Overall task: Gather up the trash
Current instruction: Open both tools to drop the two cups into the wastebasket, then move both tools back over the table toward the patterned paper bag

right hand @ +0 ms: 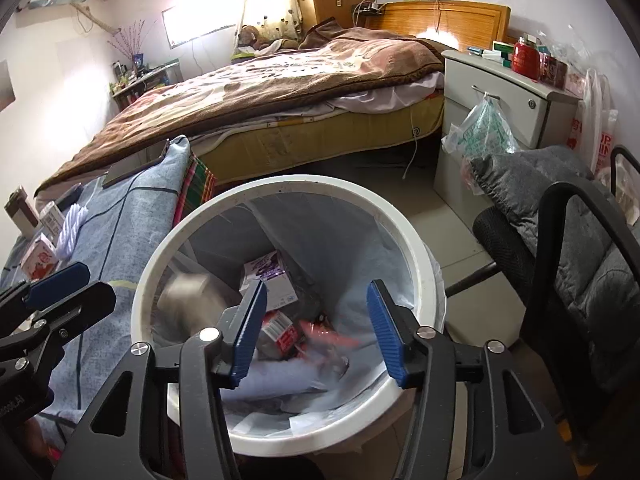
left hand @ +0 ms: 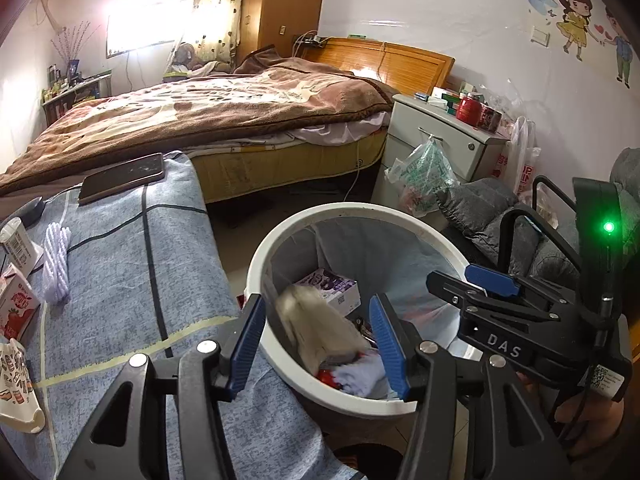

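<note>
Both tools are built alike: the left gripper (left hand: pixel 318 344) and the right gripper (right hand: pixel 318 330) are made of black angular links, joined by round silver screws and tipped with ribbed blue pads. On the right gripper's body, white letters "DAS" and a green light are seen.

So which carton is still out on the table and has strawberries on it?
The red-and-white carton at the table's left edge; the other table carton is plain white.
</note>
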Demonstrator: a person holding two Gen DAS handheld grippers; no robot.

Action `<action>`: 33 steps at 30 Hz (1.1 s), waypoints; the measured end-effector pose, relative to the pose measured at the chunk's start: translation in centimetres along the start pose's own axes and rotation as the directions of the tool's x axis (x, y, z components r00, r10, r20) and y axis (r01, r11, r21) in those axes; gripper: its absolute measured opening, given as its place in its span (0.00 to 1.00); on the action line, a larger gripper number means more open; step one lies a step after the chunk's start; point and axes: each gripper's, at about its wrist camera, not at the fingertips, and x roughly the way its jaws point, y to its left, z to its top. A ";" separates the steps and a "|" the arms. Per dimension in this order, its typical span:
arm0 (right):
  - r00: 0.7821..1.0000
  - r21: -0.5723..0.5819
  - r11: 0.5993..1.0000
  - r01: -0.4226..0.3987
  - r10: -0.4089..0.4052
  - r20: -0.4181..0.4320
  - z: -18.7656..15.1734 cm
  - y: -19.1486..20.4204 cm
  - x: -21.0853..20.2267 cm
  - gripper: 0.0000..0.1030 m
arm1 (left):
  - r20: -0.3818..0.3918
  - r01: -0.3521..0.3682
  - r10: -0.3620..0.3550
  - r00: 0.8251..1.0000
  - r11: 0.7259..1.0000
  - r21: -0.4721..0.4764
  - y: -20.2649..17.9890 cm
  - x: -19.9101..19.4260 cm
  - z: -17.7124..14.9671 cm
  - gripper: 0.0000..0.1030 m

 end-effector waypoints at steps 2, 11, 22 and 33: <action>1.000 0.005 1.000 0.000 0.000 0.001 0.0 0.0 -0.1 0.53 | 0.001 0.003 -0.003 1.000 1.000 -0.008 0.2 -0.1 -0.1 0.55; 1.000 -0.006 1.000 -0.007 0.007 0.014 -0.2 1.0 -0.5 0.54 | 0.029 -0.005 0.006 1.000 1.000 -0.022 1.2 -1.8 -0.5 0.57; 0.998 -0.002 0.999 -0.034 0.034 0.051 -0.7 2.7 -1.7 0.54 | 0.065 -0.058 0.061 0.996 0.997 -0.046 3.4 -4.4 -1.5 0.57; 0.993 -0.037 0.996 -0.086 0.089 0.074 -1.1 6.0 -2.3 0.54 | 0.101 -0.132 0.141 0.985 0.987 -0.094 6.9 -7.1 -2.8 0.58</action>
